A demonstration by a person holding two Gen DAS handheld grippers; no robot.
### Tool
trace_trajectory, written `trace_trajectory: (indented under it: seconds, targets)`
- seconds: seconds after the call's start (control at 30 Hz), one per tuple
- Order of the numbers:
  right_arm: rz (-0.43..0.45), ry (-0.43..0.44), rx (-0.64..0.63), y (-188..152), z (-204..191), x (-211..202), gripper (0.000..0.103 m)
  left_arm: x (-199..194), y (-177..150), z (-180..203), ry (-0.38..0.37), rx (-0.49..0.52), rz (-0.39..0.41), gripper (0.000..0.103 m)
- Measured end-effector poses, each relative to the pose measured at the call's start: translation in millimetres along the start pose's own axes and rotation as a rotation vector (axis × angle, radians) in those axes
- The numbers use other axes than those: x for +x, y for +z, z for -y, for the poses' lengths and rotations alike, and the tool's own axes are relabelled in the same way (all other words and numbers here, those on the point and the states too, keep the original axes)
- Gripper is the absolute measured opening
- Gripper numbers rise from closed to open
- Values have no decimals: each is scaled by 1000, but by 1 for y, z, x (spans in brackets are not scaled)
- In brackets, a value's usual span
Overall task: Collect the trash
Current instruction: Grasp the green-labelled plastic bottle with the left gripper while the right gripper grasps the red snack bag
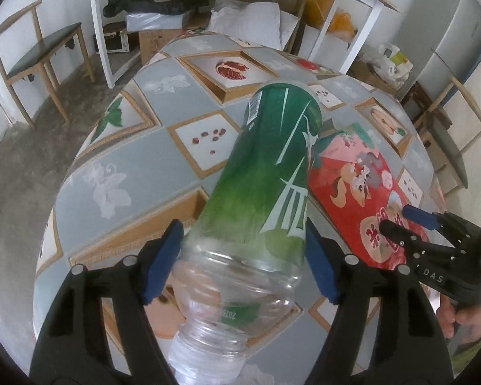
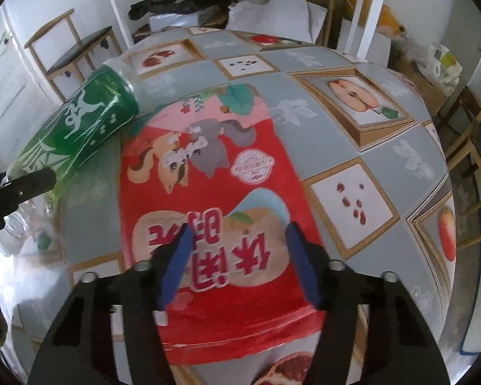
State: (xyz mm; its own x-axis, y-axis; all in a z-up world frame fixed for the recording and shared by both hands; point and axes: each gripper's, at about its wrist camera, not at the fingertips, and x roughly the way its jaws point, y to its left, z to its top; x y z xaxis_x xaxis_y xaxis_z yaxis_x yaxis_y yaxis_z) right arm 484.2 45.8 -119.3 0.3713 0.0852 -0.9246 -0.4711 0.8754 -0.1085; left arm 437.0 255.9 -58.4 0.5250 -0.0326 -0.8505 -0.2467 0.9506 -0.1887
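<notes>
left tongs (image 1: 242,260): wrap the lower body of the bottle, blue pads (image 1: 162,258) on both sides of it; left pad right at the plastic, right pad at the label edge; cannot tell if they actually press.
bottle (image 1: 266,173): clear plastic, green label with white marks, lying on its side on the counter, cap end toward the left tongs, base pointing away toward the far edge.
bottle, other view (image 2: 80,128): lies just left of the snack bag, base end touching or overlapping the bag's top left corner, hard to say which.
right tongs (image 2: 237,258): half spread, pointing steeply down over the near half of the snack bag; blue fingers (image 2: 176,266) on either side of the big printed characters; nothing gripped that I can see, contact with the bag unclear.
right tongs, seen from left (image 1: 397,224): tips over the red bag, a hand (image 1: 461,320) under the handle.
snack bag (image 2: 227,173): red, flat, cartoon squirrels and a round stamp, lies face up on the counter.
snack bag, left view (image 1: 356,192): directly right of the bottle.
counter (image 2: 362,147): grey cloth with framed fruit pictures.
chair (image 1: 38,51): wooden, dark seat, by the far left wall.
white table (image 1: 352,16): behind the counter, boxes and bags stacked under it.
</notes>
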Motion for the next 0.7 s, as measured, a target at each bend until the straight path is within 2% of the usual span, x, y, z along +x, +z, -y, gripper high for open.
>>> trace_trajectory:
  seconds: [0.07,0.23,0.43,0.7]
  targets:
    - [-5,-3,-5,-5,-5,-4,43,-5,-8,0,-13,-15,-3,70]
    - [-24,5,9,-25,-10,-16,39,-26,-42,3,-55,-45,-26,69]
    - [-40,6,30,-77,-13,-44,38,-61,-105,11,-96,-57,-33,69]
    - [-47,9,76,-168,-17,-92,38,-109,-190,16,-148,-108,-24,69]
